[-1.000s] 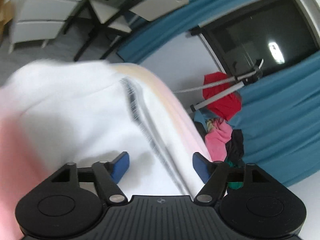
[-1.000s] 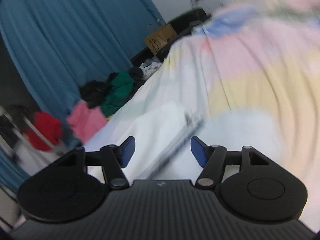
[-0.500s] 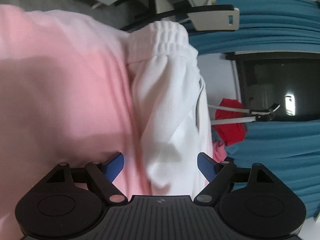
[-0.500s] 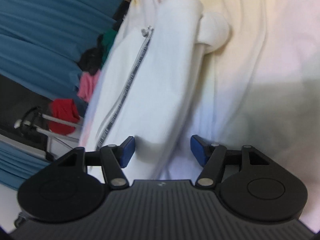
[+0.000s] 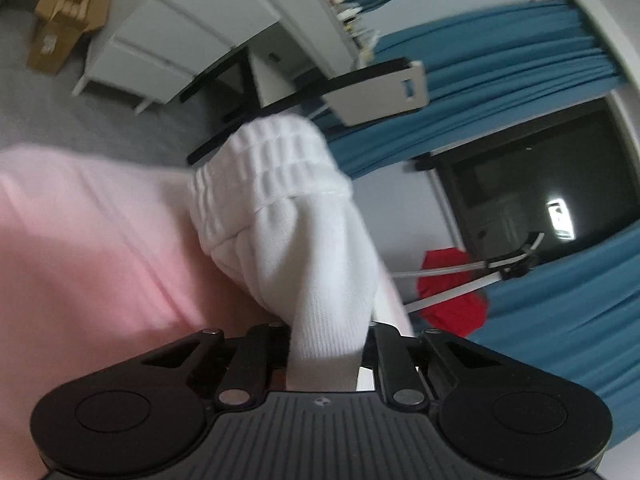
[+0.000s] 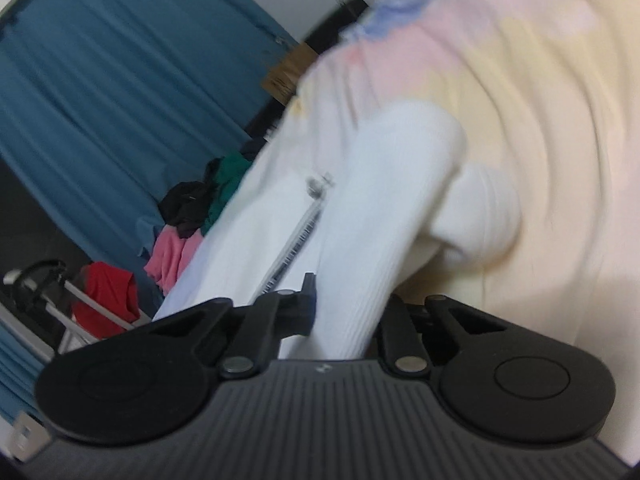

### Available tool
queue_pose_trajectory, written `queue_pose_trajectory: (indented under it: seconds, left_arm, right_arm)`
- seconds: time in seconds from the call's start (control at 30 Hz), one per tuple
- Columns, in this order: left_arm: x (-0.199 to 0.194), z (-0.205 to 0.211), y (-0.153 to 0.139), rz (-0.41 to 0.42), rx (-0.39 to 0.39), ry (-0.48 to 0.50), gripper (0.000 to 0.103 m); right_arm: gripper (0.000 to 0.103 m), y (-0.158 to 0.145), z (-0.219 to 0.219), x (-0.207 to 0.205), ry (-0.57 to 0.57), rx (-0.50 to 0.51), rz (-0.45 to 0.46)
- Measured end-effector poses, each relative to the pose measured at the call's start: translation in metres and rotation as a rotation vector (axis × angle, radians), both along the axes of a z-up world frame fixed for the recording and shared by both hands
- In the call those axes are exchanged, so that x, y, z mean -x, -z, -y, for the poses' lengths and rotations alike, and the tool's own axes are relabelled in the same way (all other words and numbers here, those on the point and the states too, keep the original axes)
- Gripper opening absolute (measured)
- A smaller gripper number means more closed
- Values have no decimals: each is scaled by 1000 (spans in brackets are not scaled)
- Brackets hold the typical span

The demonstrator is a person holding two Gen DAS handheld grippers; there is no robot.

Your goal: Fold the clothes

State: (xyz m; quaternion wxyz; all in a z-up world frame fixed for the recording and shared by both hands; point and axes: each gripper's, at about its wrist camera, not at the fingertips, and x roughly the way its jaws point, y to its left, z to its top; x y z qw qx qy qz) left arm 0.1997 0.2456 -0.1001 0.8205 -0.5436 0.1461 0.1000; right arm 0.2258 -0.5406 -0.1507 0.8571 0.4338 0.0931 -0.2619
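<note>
A: Left wrist view first. The left tool (image 5: 325, 354) is clamping its fingers onto a fold of the white zip jacket (image 5: 304, 248), and the ribbed cuff (image 5: 264, 168) is bunching up ahead of it, over the pink bedsheet (image 5: 88, 248).

B: Why pinch there?

A: My guess is that gripping the sleeve a little behind the cuff is giving control of the whole sleeve for turning it in over the body. Behind it, a grey chair back (image 5: 380, 94) and a red garment (image 5: 452, 300) on a drying rack are sitting well apart from the action.

B: And against half a second ago?

A: Back then this tool was standing wide open, blue pads either side of the fabric. Now it is closed on it and the sleeve is rising off the sheet.

B: Over to the right wrist view.

A: The right tool (image 6: 346, 330) is squeezing the other sleeve (image 6: 384, 208), with its cuff (image 6: 480, 216) hanging just beyond and the zip (image 6: 298, 240) running alongside on the left. The jacket is lying on the pastel sheet (image 6: 540, 80) of the bed.

B: Same change here?

A: Yes, it was open half a second ago and is now gripping. Holding both sleeves at once is probably keeping the fold symmetrical. A pile of clothes (image 6: 192, 216) is waiting by the blue curtain (image 6: 120, 80).
</note>
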Motion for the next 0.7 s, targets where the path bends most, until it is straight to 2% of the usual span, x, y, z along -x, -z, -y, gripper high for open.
queue_pose_trajectory:
  seconds: [0.13,0.2,0.37,0.43,0.5,0.6,0.7]
  left_arm:
    - [35,-12,-29,48,36,-3,12]
    - [59,-20,-39,55,27,-11,12]
    - [118,-38,-60,29,68,-59,12]
    - [147,-40,-69,12,50,-84,12]
    - [168,-43,-71,-44,38,-102,12]
    - [191,-47,-68,-152,22,-121,13]
    - [193,-48,-62,-264,-4,-106,16]
  right_arm:
    - [13,-14,3,18,-12,-16,29]
    - [12,-16,5,30,-29,-61,20]
    - [12,-17,5,70,-45,-212,14]
    - [12,-20,2,84,-55,-258,16]
    - [12,-24,-1,98,-71,-273,9]
    - [12,-14,1,110,-84,-333,-12]
    - [12,-4,3,123,-97,-392,-34]
